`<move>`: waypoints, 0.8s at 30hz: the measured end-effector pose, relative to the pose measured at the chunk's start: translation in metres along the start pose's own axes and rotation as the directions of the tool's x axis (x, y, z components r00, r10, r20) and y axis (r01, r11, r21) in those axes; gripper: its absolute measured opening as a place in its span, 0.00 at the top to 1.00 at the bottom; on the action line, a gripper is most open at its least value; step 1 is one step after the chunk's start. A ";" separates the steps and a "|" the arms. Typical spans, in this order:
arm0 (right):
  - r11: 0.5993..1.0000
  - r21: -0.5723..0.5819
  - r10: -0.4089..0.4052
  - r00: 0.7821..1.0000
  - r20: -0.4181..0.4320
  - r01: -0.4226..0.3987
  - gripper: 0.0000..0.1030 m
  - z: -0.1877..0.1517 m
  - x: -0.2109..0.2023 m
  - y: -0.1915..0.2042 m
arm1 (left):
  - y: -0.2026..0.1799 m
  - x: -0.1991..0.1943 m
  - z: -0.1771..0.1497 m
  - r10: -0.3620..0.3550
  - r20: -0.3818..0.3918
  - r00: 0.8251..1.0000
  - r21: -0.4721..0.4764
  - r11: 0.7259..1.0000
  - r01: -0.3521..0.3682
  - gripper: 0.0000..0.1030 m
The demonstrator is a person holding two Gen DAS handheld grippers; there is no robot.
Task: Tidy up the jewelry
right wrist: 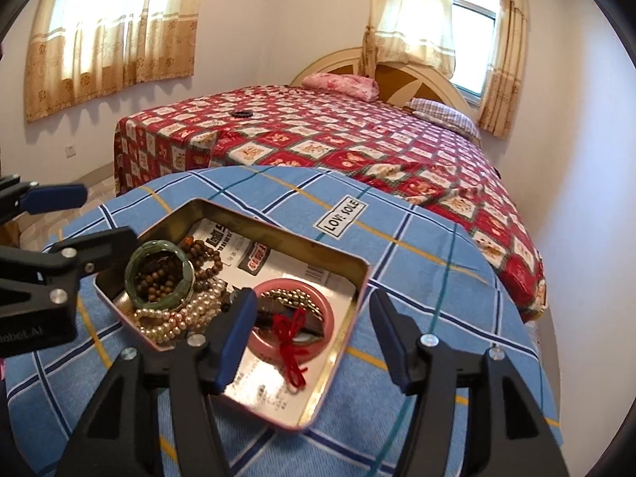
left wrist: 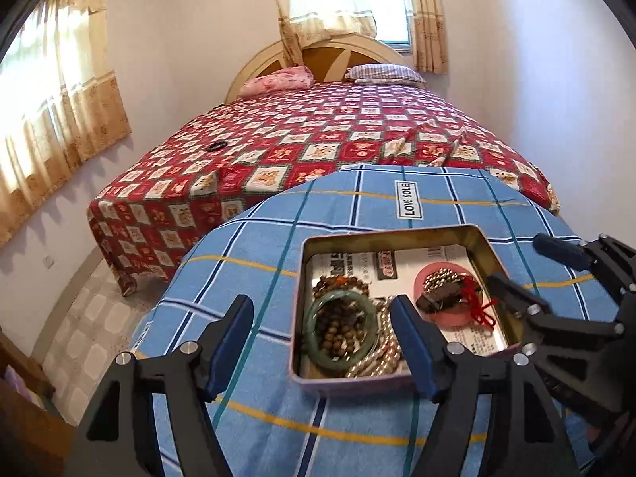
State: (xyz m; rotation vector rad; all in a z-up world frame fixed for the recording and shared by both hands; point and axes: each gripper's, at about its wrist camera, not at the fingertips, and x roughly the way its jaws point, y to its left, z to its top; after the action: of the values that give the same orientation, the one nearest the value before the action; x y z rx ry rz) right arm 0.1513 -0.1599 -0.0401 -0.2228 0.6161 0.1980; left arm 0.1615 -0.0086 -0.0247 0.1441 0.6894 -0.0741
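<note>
jaws wide over jewelry tin (left wrist: 391, 234)

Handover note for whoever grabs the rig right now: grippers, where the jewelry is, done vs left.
Left gripper: open, empty, over the near left corner of the tin.
Right gripper: open, empty, over the tin's near right side.
In the tin: green bangle around brown beads, pearl strand beside it, pink dish with a gold bead chain and a red cord.
Small dark ring lies out on the bed.
Done: nothing gripped yet.
Left: sort the pieces.
</note>
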 end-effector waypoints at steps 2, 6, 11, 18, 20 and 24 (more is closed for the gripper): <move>1.000 0.002 -0.007 1.000 0.011 0.007 0.39 -0.002 -0.006 0.000 | 0.004 -0.004 -0.004 0.004 -0.004 1.000 -0.015 1.000 -0.004 0.30; 1.000 0.003 -0.012 1.000 0.025 0.012 0.38 -0.002 -0.014 -0.001 | 0.009 -0.010 -0.009 0.014 -0.002 1.000 -0.037 0.999 -0.014 0.30; 1.000 0.006 -0.019 0.999 0.041 0.019 0.37 -0.001 -0.022 -0.001 | 0.013 -0.017 -0.012 0.027 0.007 1.000 -0.047 0.999 -0.026 0.30; 1.000 0.012 -0.021 0.998 0.058 0.020 0.33 0.000 -0.029 -0.001 | 0.013 -0.020 -0.013 0.031 0.005 0.999 -0.047 0.998 -0.031 0.30; 1.000 0.013 -0.020 0.998 0.062 0.019 0.33 0.001 -0.030 0.000 | 0.013 -0.020 -0.014 0.033 0.003 0.999 -0.047 0.998 -0.033 0.30; 1.000 0.013 -0.019 0.998 0.064 0.018 0.33 0.002 -0.031 0.000 | 0.014 -0.021 -0.014 0.033 0.003 0.999 -0.047 0.998 -0.033 0.30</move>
State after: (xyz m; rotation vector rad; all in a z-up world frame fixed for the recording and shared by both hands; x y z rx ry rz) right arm 0.1274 -0.1633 -0.0204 -0.2090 0.5516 0.1827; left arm 0.1381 0.0078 -0.0200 0.1102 0.6844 -0.0262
